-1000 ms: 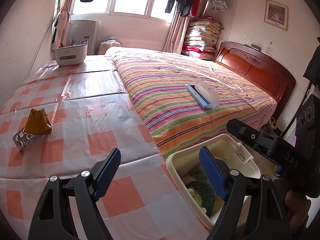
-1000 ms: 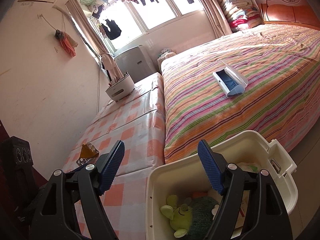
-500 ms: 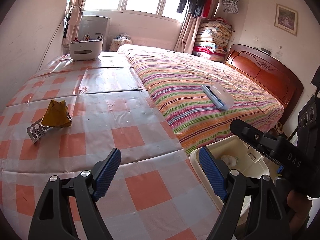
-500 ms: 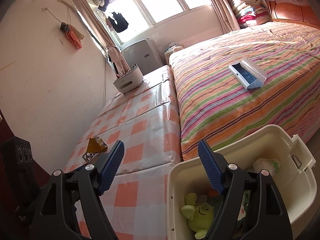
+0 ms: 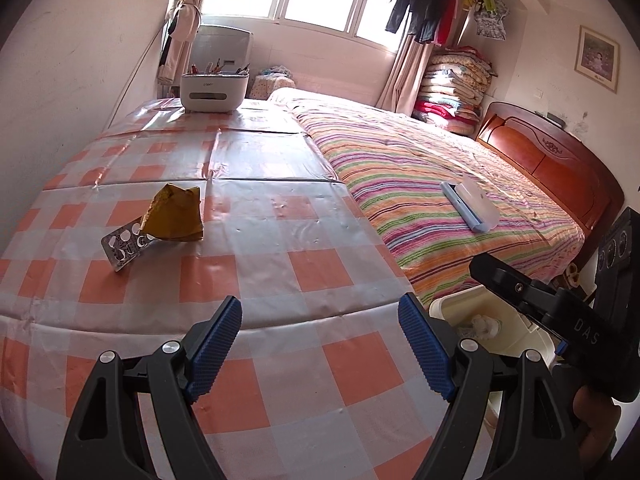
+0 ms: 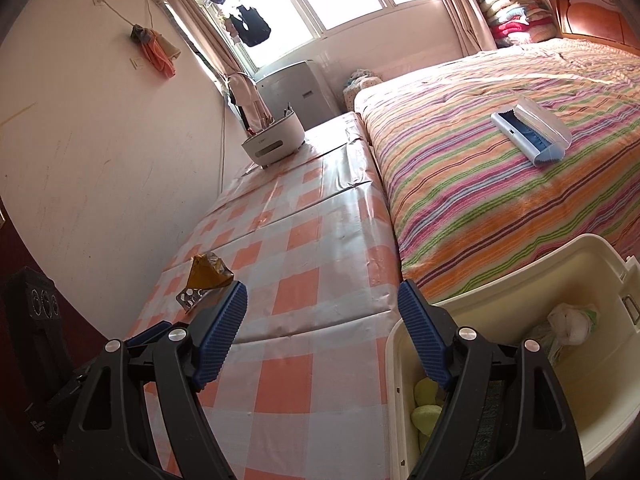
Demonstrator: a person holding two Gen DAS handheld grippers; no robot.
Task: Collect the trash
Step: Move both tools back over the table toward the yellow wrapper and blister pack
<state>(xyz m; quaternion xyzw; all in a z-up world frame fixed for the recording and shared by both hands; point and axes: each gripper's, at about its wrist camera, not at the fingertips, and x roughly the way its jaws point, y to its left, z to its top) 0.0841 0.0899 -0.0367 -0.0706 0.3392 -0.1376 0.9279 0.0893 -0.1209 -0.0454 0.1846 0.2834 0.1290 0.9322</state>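
Both claws gape empty. The crumpled yellow wrapper (image 5: 176, 214) on a silver blister strip (image 5: 126, 246) lies ahead-left of the left claw (image 5: 320, 344); the right claw (image 6: 322, 332) hangs above the bench (image 5: 280, 240) edge. Approach low, straddle the wrapper, then close.

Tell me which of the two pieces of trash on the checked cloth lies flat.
The silver blister pack, an emptied pill strip lying flat. The yellow wrapper beside it stands crumpled into a peak, overlapping the strip's far end.

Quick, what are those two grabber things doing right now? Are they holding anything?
Left gripper: jaws open, holding nothing.
Right gripper: jaws open, holding nothing.
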